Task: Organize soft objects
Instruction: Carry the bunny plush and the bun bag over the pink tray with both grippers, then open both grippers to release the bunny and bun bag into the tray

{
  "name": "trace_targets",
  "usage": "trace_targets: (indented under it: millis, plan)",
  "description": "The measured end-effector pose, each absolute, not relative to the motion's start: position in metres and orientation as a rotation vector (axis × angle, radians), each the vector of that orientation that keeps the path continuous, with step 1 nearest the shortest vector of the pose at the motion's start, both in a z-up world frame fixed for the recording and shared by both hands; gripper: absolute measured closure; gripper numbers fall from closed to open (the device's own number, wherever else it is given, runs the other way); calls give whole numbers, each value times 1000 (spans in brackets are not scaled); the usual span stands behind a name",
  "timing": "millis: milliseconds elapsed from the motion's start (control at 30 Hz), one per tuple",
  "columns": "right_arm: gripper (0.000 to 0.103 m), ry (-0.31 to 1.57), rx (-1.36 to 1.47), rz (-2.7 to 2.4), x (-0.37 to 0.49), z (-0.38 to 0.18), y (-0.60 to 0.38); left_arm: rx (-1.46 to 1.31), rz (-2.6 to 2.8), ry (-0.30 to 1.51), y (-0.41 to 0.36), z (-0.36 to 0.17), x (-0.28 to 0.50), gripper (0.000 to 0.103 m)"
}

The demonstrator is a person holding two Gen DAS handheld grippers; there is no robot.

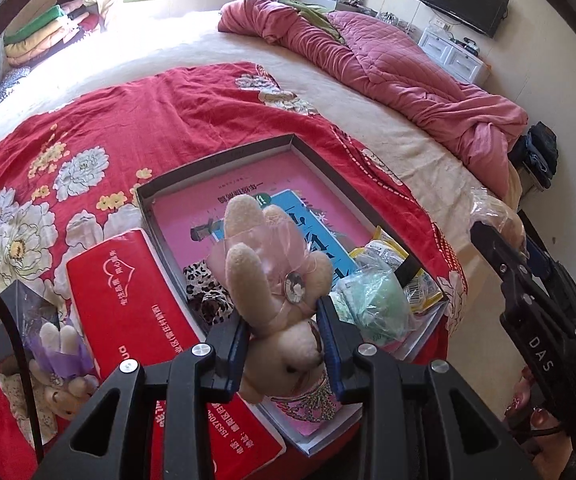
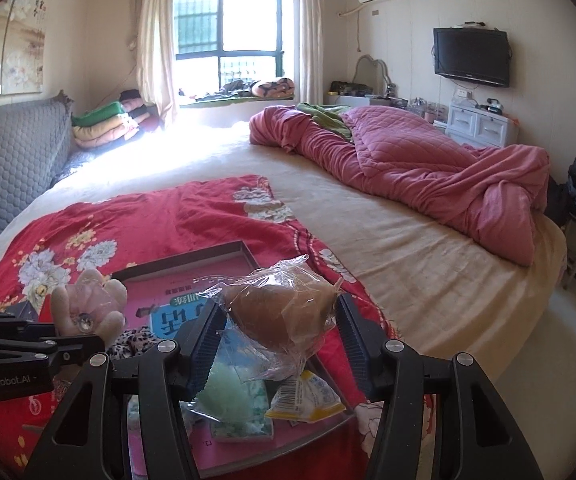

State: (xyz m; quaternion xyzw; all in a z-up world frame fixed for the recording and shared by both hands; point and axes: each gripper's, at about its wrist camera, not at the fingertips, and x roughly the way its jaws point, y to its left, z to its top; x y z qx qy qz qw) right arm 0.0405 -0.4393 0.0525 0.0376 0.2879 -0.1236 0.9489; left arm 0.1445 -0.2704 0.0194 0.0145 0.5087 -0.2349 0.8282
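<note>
My left gripper (image 1: 284, 336) is shut on a beige plush rabbit (image 1: 276, 280) with a pink bow, held above a shallow dark-rimmed box (image 1: 224, 156) lined with pink and blue books. The rabbit also shows in the right wrist view (image 2: 88, 304). My right gripper (image 2: 280, 328) is shut on a brown bun in a clear plastic bag (image 2: 284, 312), held above the same box (image 2: 244, 250). In the box lie a leopard-print cloth (image 1: 204, 288), a green soft item in plastic (image 1: 372, 300) and a yellow packet (image 1: 392, 252). The right gripper shows at the left view's right edge (image 1: 528, 276).
A red tissue pack (image 1: 128, 304) lies left of the box on a red floral blanket (image 1: 108, 120). A second plush with a purple bow (image 1: 56, 356) and a dark small box (image 1: 16, 320) lie further left. A pink quilt (image 2: 428, 168) is bunched at the far right of the bed.
</note>
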Motion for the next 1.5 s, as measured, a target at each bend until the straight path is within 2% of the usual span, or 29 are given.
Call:
trace_targets:
  millis: [267, 500, 967, 1500]
  plan:
    - [45, 820, 125, -276, 49, 21, -477, 45, -458, 1154, -274, -8, 164, 69]
    - [45, 927, 70, -194, 56, -6, -463, 34, -448, 1177, -275, -18, 169, 68]
    - [45, 902, 27, -119, 72, -20, -440, 24, -472, 1170, -276, -19, 170, 66]
    - [45, 960, 45, -120, 70, -30, -446, -1, -486, 1161, -272, -16, 169, 55]
